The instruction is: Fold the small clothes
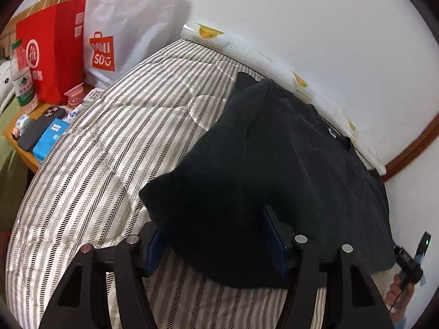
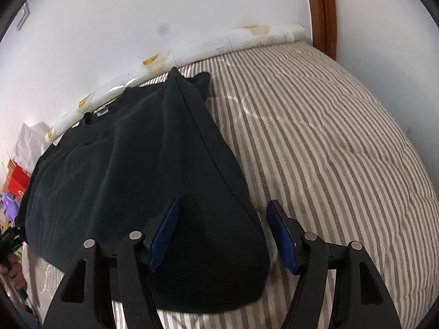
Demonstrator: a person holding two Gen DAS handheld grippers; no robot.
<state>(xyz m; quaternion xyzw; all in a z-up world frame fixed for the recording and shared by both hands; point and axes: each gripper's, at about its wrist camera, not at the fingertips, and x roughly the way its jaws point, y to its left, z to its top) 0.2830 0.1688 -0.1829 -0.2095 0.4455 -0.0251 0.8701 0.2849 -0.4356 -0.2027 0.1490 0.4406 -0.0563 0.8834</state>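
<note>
While spread wide, both tongs (image 1: pixel 216 241) (image 2: pixel 223 235) astride dark garment (image 2: pixel 131 164) corners.

Garment (image 1: pixel 274 148) lies on bed (image 1: pixel 96 164), beside wall (image 1: pixel 315 27).

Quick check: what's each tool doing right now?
Left tool: open, straddling the dark garment's near edge.
Right tool: open over the garment's corner, gripping nothing.

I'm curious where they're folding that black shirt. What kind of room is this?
Probably a bedroom: the black shirt lies on a striped mattress against a wall, with a bedside table holding shopping bags.
</note>
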